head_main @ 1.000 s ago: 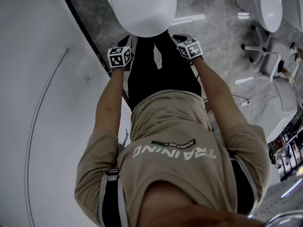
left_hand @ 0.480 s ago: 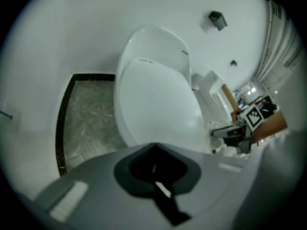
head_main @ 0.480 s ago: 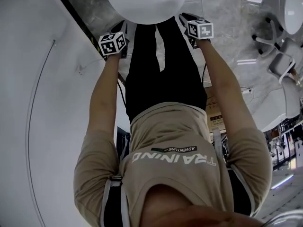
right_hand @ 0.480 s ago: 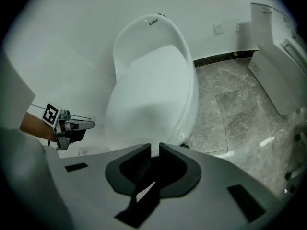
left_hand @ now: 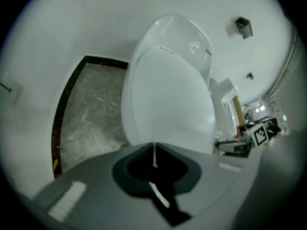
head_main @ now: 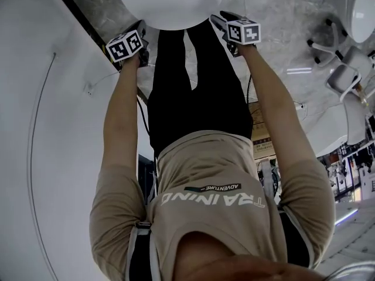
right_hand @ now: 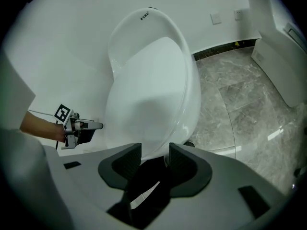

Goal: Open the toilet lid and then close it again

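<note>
Two grippers: flanking toilet lid [head_main: 170, 4] front end.
Left gripper [left_hand: 154, 146]: jaws closed together, nothing between.
Right gripper [right_hand: 155, 152]: jaws just opened wide; lid's front edge at gap, pads clear.
Lid position: down on bowl [right_hand: 193, 104].

Grey marble floor [right_hand: 240, 95]; white wall [right_hand: 72, 23]; socket [right_hand: 217, 17].

In your head view the toilet lid [head_main: 170, 4] runs off the top edge, only its front curve showing, and your legs [head_main: 187, 86] cover the floor [head_main: 269, 16] below it. In your left gripper view the left gripper [left_hand: 153, 150] hides the lid's front edge. The dark print [right_hand: 144, 17] in your right gripper view is too small to read.
</note>
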A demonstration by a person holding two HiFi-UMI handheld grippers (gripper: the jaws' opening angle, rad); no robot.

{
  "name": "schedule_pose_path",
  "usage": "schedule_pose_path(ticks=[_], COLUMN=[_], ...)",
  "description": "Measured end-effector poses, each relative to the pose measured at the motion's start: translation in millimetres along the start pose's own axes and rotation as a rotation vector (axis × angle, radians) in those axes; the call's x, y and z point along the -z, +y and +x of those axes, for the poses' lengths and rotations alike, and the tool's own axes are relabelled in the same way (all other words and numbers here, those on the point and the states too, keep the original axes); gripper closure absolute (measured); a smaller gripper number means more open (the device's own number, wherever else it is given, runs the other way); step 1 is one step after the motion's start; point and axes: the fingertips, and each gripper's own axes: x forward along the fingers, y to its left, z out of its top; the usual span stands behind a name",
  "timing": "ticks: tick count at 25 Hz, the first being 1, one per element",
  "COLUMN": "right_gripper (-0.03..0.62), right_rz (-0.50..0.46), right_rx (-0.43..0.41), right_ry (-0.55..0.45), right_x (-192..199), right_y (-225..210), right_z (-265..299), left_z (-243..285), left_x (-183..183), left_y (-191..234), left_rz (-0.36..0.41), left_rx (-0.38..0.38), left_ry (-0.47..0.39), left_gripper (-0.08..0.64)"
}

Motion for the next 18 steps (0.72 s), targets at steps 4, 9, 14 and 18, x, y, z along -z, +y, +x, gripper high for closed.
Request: schedule_pose_path(ticks=[4, 9, 14, 18], right_gripper=[0.445, 0.445, 0.445, 0.446], right_rz=[0.018, 0.032, 0.035, 0.061], right_rx=[-0.009, -0.036, -0.079, -0.076], right_ry=[-0.006, -0.01, 0.0, 0.008], right_x=[-2, -2, -6, -10], right_y=[-3, -4, 4, 1], right_z=[0, 4, 11, 10], left_z=[0, 1, -3, 2], left_x=[-3, -1, 2, 2], left_y=[0, 4, 7, 4], left_rz=[-0.059, -0.08, -0.155, -0.187], left_rx=[0.005, 0.016, 0.047, 0.083], left_ry=[0.002, 0.01, -0.019, -0.029], left_gripper=[0.454, 0.469, 0.457, 0.437])
